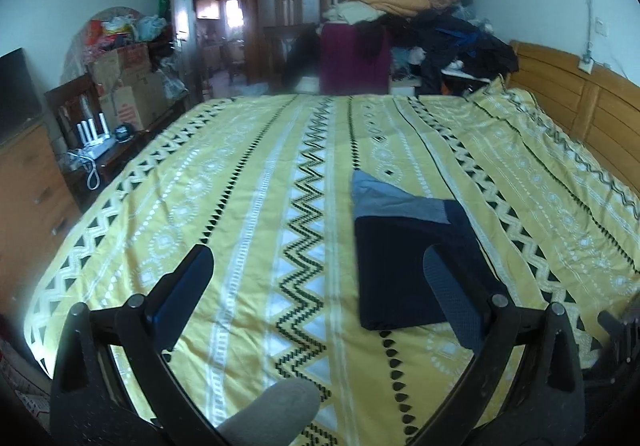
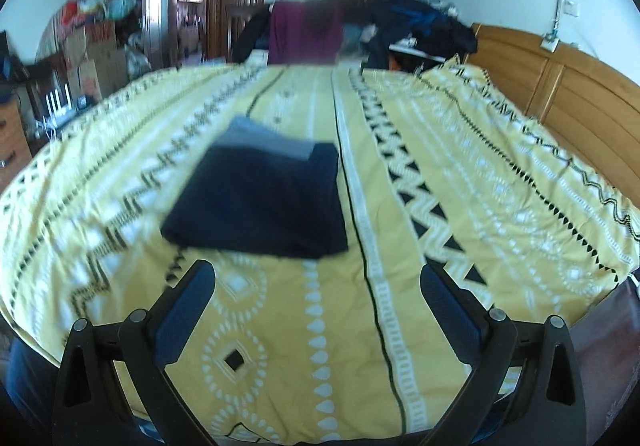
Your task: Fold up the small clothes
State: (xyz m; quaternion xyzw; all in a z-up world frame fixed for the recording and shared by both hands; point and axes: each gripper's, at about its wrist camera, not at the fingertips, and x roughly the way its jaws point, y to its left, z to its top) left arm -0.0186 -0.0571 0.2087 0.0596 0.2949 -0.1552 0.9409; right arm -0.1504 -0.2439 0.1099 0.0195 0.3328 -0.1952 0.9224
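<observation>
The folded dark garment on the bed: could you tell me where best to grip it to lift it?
Probably the garment's thick near folded edge, approached low from the front with the right gripper; that edge faces the open fingers, and the stack lies flat on the bedspread.

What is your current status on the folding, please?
Both tongs open, empty: left, right. Navy-and-grey garment lies folded flat on yellow bedspread, untouched. Nothing in the way.

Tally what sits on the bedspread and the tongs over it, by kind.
Folded navy-and-grey garment: 1
Open tongs, left tongs and right tongs: 2
Yellow patterned bedspread: 1
Total: 4
</observation>
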